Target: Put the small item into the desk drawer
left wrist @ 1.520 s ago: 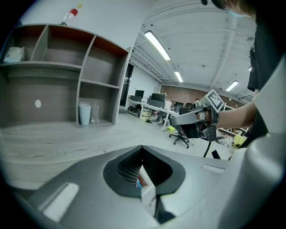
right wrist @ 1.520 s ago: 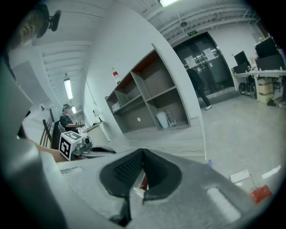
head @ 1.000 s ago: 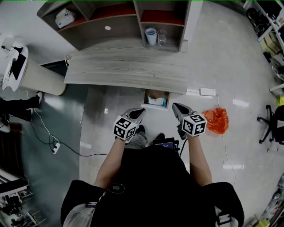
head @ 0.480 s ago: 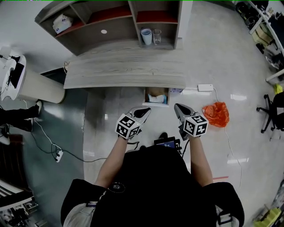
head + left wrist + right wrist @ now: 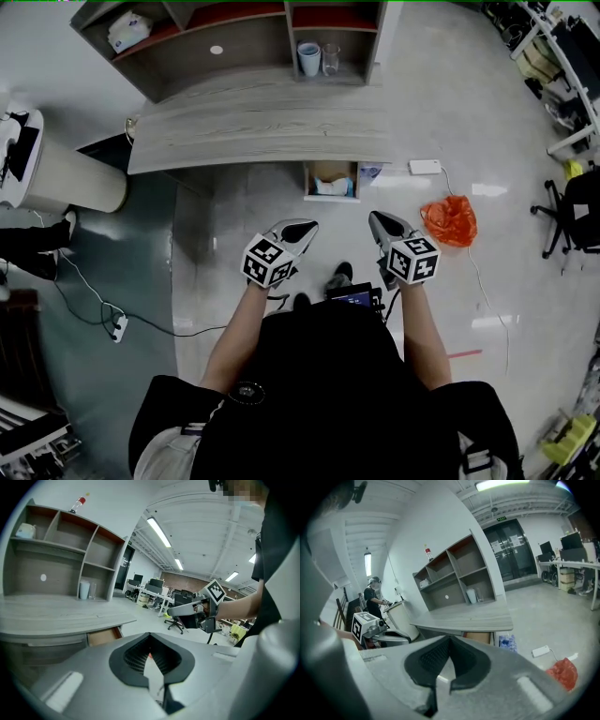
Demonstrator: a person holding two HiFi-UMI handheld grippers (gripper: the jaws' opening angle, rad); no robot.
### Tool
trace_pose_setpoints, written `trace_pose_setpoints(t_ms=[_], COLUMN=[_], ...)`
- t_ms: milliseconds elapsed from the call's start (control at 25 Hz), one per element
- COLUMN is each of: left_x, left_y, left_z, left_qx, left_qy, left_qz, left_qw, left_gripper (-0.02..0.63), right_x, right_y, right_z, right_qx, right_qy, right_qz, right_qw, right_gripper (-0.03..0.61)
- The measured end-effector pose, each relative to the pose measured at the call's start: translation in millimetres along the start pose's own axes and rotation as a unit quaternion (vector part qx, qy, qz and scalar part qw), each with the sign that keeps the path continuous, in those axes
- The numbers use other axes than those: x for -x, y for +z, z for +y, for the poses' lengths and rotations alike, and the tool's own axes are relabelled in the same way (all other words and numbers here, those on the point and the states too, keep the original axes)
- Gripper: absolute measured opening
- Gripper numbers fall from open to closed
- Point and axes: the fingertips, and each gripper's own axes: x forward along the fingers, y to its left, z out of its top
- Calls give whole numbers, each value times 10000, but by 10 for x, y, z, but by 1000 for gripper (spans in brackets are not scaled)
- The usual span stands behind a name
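The grey wooden desk stands ahead of me. Its drawer is pulled open under the right end, with white and blue things lying inside. That drawer shows as a brown box in the left gripper view and the right gripper view. My left gripper hangs over the floor, short of the drawer and left of it, jaws closed together. A tiny red speck sits in its slit; what it is I cannot tell. My right gripper is level with it on the right, shut and empty.
An orange plastic bag and a white adapter with its cord lie on the floor right of the drawer. Cups stand in the shelf unit. A cable and power strip lie left. An office chair is far right.
Desk and drawer have slid up and away in the head view, so both grippers now hang farther back from the drawer. Both stay closed.
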Motion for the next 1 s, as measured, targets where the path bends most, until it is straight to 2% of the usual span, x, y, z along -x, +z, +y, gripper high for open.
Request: trace_pose_setpoints(t_ms=[560,1000], left_x=[503,665], left_y=[-362,-507], left_z=[-91,-157], left_qx=[52,-120], left_qy=[-184,-344], left_qz=[-21,28], left_qw=[9998,9993], left_gripper=[0,0], right_x=[98,161], right_y=[-376,-545], right_z=[603,811], right_qx=[66,85], right_qy=[-126,-225], right_qz=[27,-66], right_qw=[9999,9997], right_gripper=[3,3])
